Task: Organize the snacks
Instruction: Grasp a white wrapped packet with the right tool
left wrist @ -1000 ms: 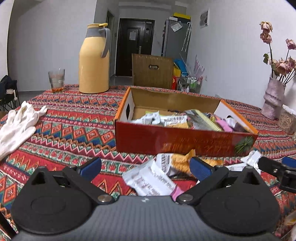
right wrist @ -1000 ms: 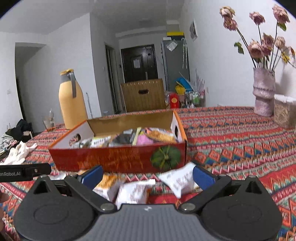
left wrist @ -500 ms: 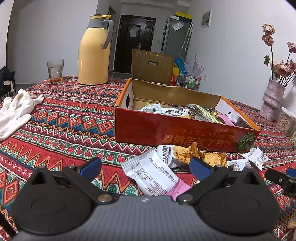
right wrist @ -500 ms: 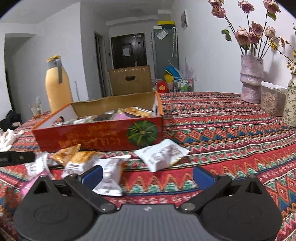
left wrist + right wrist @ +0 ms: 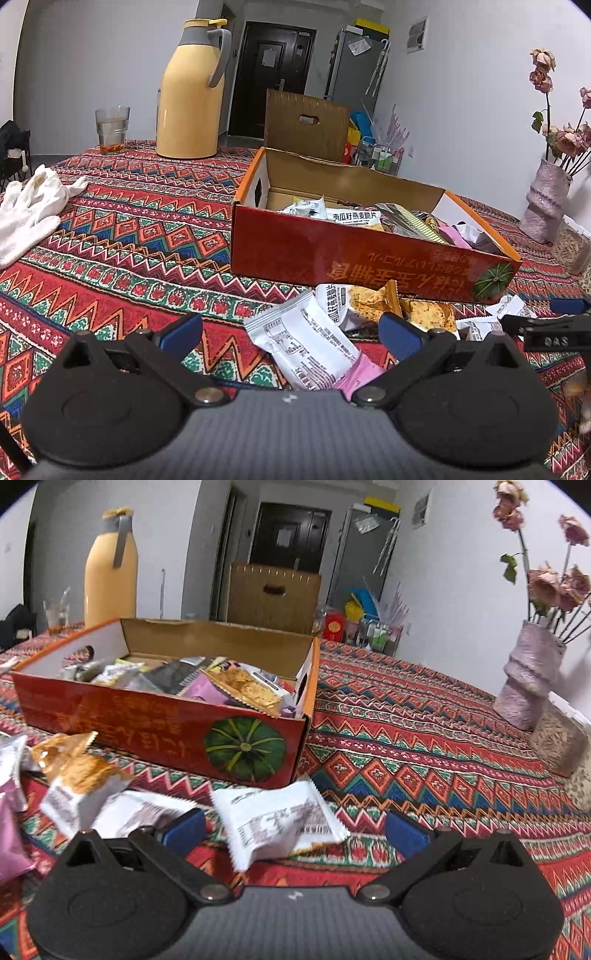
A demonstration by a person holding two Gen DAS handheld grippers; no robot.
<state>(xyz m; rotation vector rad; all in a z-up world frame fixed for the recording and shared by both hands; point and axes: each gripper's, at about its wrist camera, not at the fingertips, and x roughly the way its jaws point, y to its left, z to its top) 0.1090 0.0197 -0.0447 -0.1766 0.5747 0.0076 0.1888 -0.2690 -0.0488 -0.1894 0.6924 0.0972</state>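
a: since both claws stand spread and empty, why hover so low?
b: the right gripper [image 5: 294, 829] straddles a white packet [image 5: 275, 821] lying just in front of the red box [image 5: 147, 727] — likely next to go in.
a: and the left gripper [image 5: 290, 332]?
b: over another white packet [image 5: 303, 341] — beside the box's near wall.

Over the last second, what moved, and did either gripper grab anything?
Both grippers pulled back from the red snack box. The right gripper swung right and now frames a white packet; the left gripper frames another. Both stayed open; nothing was grabbed. The box and loose packets stayed put.
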